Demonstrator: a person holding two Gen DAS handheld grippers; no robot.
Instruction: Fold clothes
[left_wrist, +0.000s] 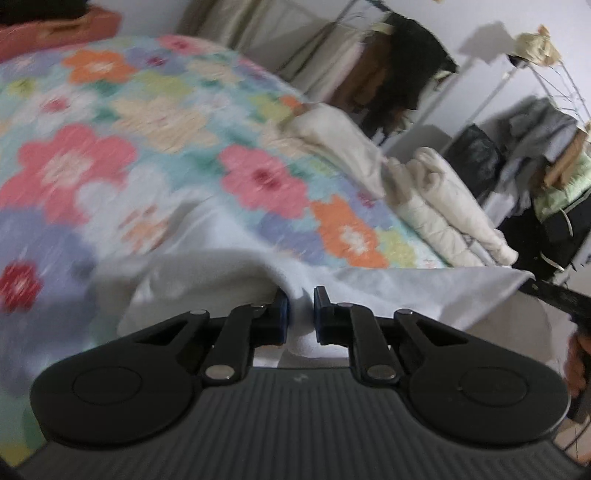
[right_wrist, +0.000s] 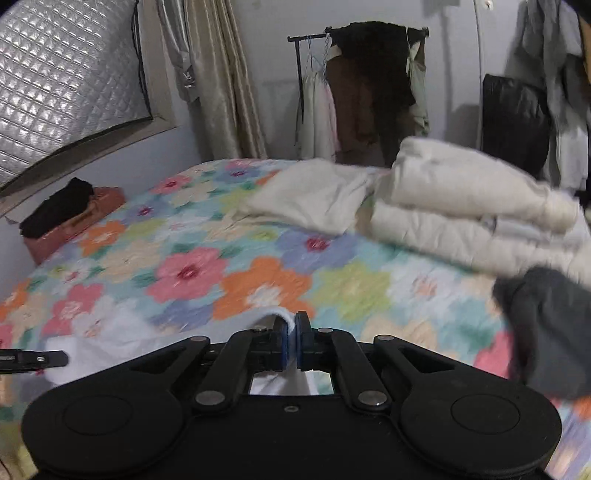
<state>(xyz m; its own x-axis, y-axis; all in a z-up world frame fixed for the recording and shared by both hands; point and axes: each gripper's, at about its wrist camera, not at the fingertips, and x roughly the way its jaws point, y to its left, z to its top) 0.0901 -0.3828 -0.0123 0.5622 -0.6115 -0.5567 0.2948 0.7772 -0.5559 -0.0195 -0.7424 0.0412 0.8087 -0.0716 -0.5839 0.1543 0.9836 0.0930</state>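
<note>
White garment lies on the floral bed, spanning both grippers. Left hand-held gripper has jaws narrowly apart, with cloth bunched between them. Right hand-held gripper is clamped on a fold of the same cloth. No readable labels.

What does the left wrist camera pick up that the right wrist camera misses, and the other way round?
Only the left wrist view shows the left gripper close up, its fingers a little apart with the white garment between them, and a rack holding a grey jacket.

Only the right wrist view shows the right gripper pinching a fold of that garment, the silver quilted window cover, and a dark grey garment on the bed.

Both share the floral bedspread, the folded cream clothes and the clothes rack behind.
</note>
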